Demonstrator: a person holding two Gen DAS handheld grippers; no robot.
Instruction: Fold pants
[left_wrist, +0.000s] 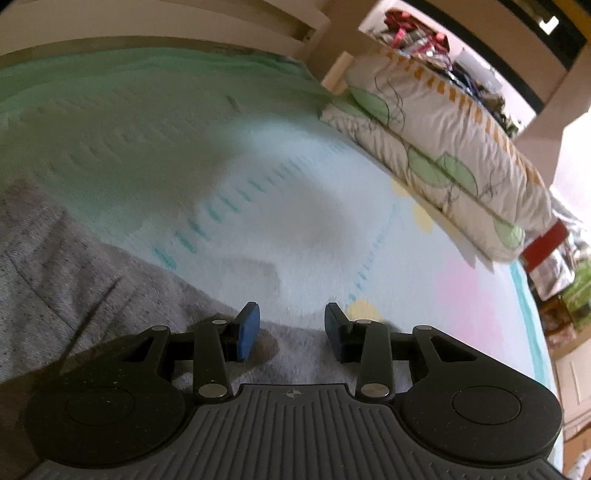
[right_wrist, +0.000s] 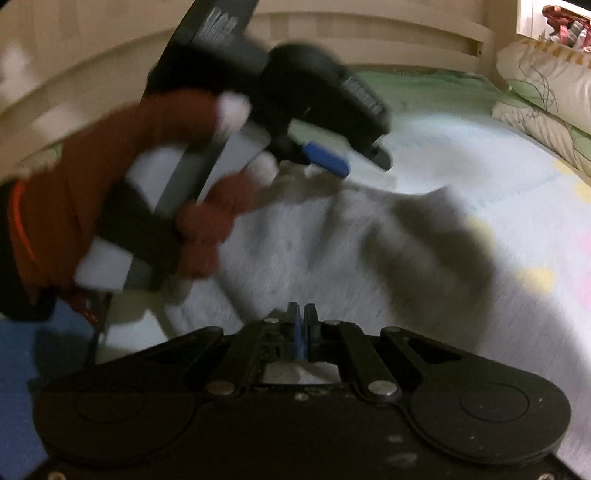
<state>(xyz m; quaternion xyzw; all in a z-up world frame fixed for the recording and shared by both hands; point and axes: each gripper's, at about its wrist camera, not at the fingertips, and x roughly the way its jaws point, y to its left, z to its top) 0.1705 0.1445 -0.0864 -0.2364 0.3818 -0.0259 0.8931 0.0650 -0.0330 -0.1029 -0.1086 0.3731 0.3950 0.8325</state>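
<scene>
Grey pants (left_wrist: 66, 266) lie on a pastel bed sheet (left_wrist: 258, 155), at the lower left of the left wrist view and under my fingers. My left gripper (left_wrist: 291, 330) is open, its blue pads apart just above the pants' edge, holding nothing. In the right wrist view the pants (right_wrist: 332, 251) spread across the middle, blurred. My right gripper (right_wrist: 303, 328) has its blue pads pressed together low over the grey fabric; a pinch of cloth between them cannot be made out. The left gripper (right_wrist: 364, 160) shows there too, held by a red-gloved hand (right_wrist: 74, 192) above the pants' far edge.
Two stacked pillows (left_wrist: 443, 155) with green leaf print lie along the right side of the bed. A pale wooden bed frame (left_wrist: 147, 22) runs along the back. Cluttered shelves (left_wrist: 443, 51) stand behind the pillows. Boxes (left_wrist: 554, 266) stand beyond the bed's right edge.
</scene>
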